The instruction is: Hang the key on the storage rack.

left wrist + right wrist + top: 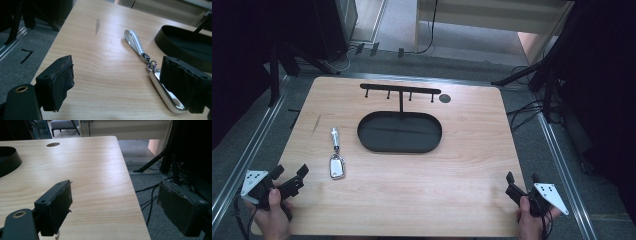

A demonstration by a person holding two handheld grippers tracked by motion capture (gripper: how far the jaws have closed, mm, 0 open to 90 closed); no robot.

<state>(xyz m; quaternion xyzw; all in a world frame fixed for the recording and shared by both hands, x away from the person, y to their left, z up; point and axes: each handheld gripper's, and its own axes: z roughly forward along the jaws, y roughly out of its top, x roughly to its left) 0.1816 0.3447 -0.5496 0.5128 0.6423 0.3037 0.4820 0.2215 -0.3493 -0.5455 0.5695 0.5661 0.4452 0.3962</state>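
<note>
Both the left gripper and right gripper are resting on the bench, jaws gaping wide and holding nothing, a keychain lying nearby.

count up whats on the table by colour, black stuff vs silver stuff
black: 1, the oval tray stand with its hook bar
silver: 1, the keychain with its carabiner clip
total: 2
Both grippers, left gripper and right gripper, hang open at the near corners, holding nothing.

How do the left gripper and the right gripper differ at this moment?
The left gripper points toward the silver keychain, which lies close ahead; the right gripper has only bare table near it. The left gripper sits at the table's left front corner, the right gripper at the right one. Both are open and empty.
</note>
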